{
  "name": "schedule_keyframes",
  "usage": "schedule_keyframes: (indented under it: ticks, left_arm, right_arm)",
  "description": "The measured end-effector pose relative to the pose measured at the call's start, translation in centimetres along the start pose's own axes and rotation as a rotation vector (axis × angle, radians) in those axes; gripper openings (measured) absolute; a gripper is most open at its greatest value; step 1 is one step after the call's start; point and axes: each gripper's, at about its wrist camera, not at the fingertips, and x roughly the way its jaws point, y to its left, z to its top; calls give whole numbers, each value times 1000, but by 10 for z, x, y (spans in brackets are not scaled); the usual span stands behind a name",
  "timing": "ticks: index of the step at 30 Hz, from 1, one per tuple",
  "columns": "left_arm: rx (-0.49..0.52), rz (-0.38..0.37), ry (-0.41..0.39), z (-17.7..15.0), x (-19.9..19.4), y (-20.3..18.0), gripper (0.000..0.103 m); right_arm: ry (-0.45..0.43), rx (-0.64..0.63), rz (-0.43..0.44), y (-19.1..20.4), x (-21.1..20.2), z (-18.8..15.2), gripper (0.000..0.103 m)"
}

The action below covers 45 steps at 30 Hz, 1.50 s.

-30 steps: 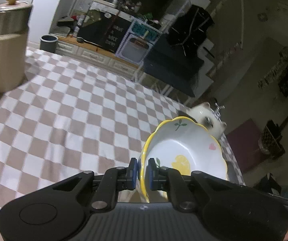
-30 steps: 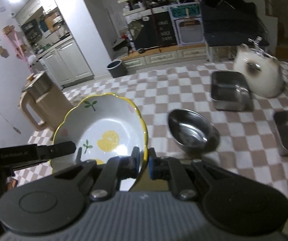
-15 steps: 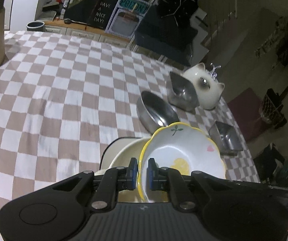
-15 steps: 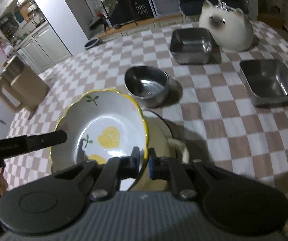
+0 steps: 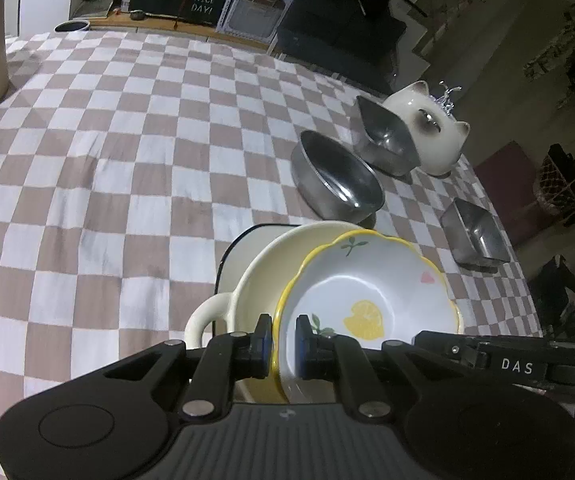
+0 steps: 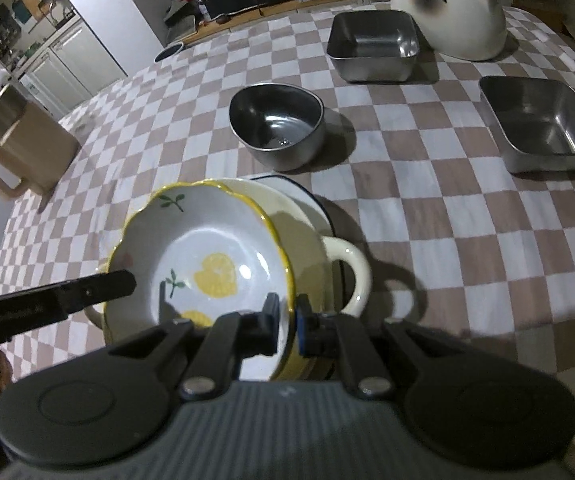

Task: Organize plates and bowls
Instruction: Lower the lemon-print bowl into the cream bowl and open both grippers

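A white scalloped bowl with a yellow rim and lemon print [image 5: 371, 292] [image 6: 207, 256] sits tilted inside a cream two-handled bowl [image 5: 247, 280] [image 6: 307, 248], which rests on a white plate with a dark rim [image 5: 243, 236] [image 6: 307, 196]. My left gripper [image 5: 283, 344] is shut on the lemon bowl's near rim. My right gripper [image 6: 285, 328] is shut on its opposite rim. Each gripper shows in the other's view.
On the checkered tablecloth [image 5: 127, 160] beyond the stack stand a round steel bowl [image 5: 335, 180] [image 6: 275, 124], two square steel trays [image 6: 373, 44] [image 6: 543, 124] and a white cat-shaped jar [image 6: 447, 12]. A beige jug [image 6: 15, 148] stands at the left.
Both grippers have carried the lemon bowl down from the air and over the stack. It now sits in the cream bowl, which has come into view with the plate.
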Motion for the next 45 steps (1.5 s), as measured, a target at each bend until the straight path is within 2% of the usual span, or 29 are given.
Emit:
schedule_keyframes:
  ticks: [13, 20, 37, 40, 45]
  left_arm:
    - [-2, 16, 13, -1, 5, 2, 12]
    - [-2, 19, 26, 1, 9, 3, 12]
    - [11, -11, 55, 2, 10, 5, 18]
    - [36, -16, 45, 2, 9, 4, 18]
    - [25, -23, 43, 2, 7, 7, 18]
  right_arm:
    - [26, -5, -24, 4, 10, 2, 12]
    - [46, 36, -28, 2, 16, 5, 14]
    - [54, 36, -19, 9, 22, 10, 38]
    - [77, 40, -2, 7, 22, 13, 48]
    - [56, 51, 15, 6, 11, 11, 51]
